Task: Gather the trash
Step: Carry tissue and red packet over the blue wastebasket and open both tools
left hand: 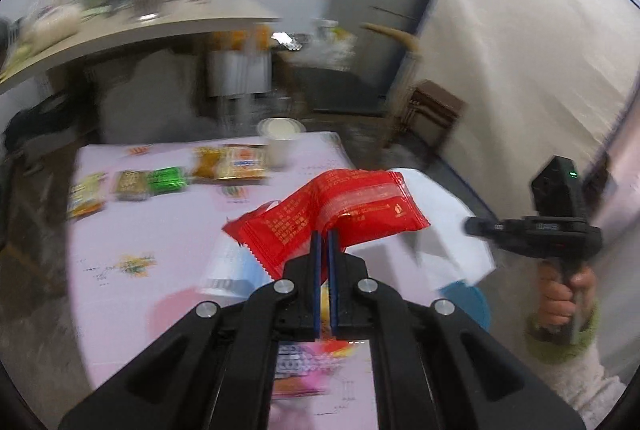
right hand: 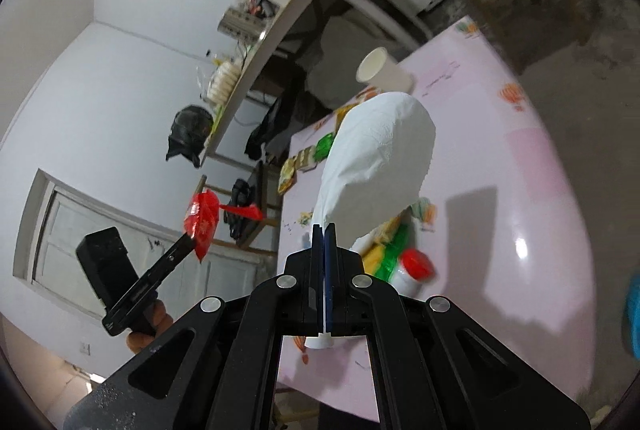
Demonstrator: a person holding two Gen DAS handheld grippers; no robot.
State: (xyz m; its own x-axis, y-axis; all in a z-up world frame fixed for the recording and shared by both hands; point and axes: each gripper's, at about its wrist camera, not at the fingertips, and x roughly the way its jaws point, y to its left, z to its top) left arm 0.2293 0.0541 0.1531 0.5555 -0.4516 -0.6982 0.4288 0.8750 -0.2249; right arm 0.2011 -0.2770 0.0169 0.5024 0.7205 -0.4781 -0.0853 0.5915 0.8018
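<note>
My left gripper (left hand: 325, 233) is shut on a red snack wrapper (left hand: 332, 213) and holds it above the pink table (left hand: 160, 230). The wrapper also shows in the right wrist view (right hand: 202, 220), at the left gripper's tip. My right gripper (right hand: 324, 228) is shut on a white tissue (right hand: 376, 161), held above the table (right hand: 500, 189). The tissue shows behind the wrapper in the left wrist view (left hand: 444, 226), and the right gripper's body with the hand is at the right there.
Several snack packets (left hand: 160, 181) and a white paper cup (left hand: 280, 141) lie at the table's far side. A red-capped bottle (right hand: 414, 268) and packets lie under the tissue. A blue bin (left hand: 468, 304) stands by the table. A cluttered desk (left hand: 140, 29) is behind.
</note>
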